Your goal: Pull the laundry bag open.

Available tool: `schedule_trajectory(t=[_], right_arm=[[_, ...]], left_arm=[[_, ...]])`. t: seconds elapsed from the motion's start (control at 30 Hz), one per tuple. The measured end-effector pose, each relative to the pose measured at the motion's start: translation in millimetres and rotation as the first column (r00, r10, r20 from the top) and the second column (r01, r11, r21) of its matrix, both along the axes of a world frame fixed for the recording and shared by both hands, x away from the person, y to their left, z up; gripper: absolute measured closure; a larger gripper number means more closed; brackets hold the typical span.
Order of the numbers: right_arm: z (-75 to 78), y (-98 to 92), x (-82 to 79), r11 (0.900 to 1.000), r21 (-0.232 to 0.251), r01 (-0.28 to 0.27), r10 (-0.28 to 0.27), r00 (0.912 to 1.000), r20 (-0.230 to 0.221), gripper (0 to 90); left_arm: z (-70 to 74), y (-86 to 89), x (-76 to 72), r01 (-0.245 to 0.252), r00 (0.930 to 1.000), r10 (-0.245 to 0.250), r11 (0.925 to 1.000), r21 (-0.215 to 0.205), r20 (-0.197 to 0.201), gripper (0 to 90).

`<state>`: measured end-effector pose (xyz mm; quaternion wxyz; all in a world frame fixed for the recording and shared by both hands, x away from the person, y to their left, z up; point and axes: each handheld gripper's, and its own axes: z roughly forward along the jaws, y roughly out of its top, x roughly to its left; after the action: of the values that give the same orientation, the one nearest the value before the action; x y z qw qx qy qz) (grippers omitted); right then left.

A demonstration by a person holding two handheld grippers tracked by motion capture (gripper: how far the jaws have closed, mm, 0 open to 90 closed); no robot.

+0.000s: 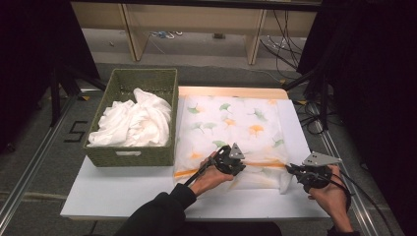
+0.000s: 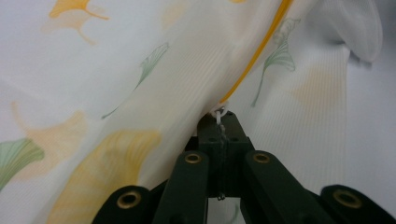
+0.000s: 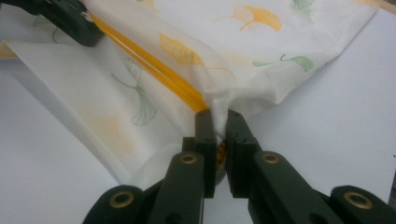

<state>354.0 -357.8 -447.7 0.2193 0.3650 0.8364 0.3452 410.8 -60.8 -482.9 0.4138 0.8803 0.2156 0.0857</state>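
Note:
A white cloth (image 1: 231, 130) printed with green and yellow ginkgo leaves lies spread on the white table (image 1: 123, 194); an orange stripe (image 1: 265, 163) runs along its near edge. My left gripper (image 1: 239, 165) is shut on that striped edge near the cloth's middle, and the fabric (image 2: 140, 93) bunches at its closed jaw tips (image 2: 220, 122). My right gripper (image 1: 289, 168) is shut on the same edge at the cloth's near right corner, with fabric (image 3: 243, 88) pinched between its jaws (image 3: 218, 120). The near edge is lifted and pulled taut between the two grippers.
A green woven basket (image 1: 133, 153) holding crumpled white cloth (image 1: 133, 120) stands on the table's left side, touching the printed cloth's left edge. Bare table runs along the front and right. Cables lie on the floor behind and to the right.

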Motion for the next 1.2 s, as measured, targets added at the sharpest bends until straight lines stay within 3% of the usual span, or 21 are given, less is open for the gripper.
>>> schedule_trajectory(t=[0.33,0.5,0.7,0.73,0.8,0.83,1.2], right_arm=[[-6.2,-10.1,2.3,0.999,-0.017,0.043,-0.043,0.999,-0.014,85.9],[-7.8,-13.0,2.9,0.998,-0.031,0.053,-0.053,0.9986,-0.007,85.9],[-12.3,-19.8,5.9,0.997,-0.046,0.069,-0.069,0.9976,-0.008,85.8],[-12.7,-20.1,6.0,0.997,-0.019,0.075,-0.076,0.9969,-0.024,85.8],[-12.0,-19.6,5.4,0.997,-0.009,0.082,-0.082,0.9961,-0.033,85.8],[-11.5,-19.8,5.5,0.997,-0.01,0.077,-0.077,0.9967,-0.025,85.9],[-15.3,-21.1,7.3,0.997,-0.023,0.073,-0.074,0.9968,-0.03,85.8]], left_arm=[[3.3,22.9,-6.3,0.002,0.9999,-0.003,0.9995,0.03,0.012,88.8],[6.5,31.8,-6.8,-0.007,0.9999,0.007,0.9997,0.025,0.011,88.8],[6.0,56.0,-11.9,-0.035,0.9993,0.034,0.9986,0.04,0.015,88.8],[5.0,65.1,-14.0,-0.048,0.9986,0.046,0.9976,0.05,0.027,88.8],[4.4,69.6,-14.6,-0.054,0.9982,0.052,0.9968,0.06,0.03,88.7],[4.1,78.2,-16.8,-0.063,0.9979,0.063,0.9969,0.047,0.016,88.8],[6.8,113.4,-27.4,-0.111,0.9938,0.11,0.992,0.061,0.021,88.8]])
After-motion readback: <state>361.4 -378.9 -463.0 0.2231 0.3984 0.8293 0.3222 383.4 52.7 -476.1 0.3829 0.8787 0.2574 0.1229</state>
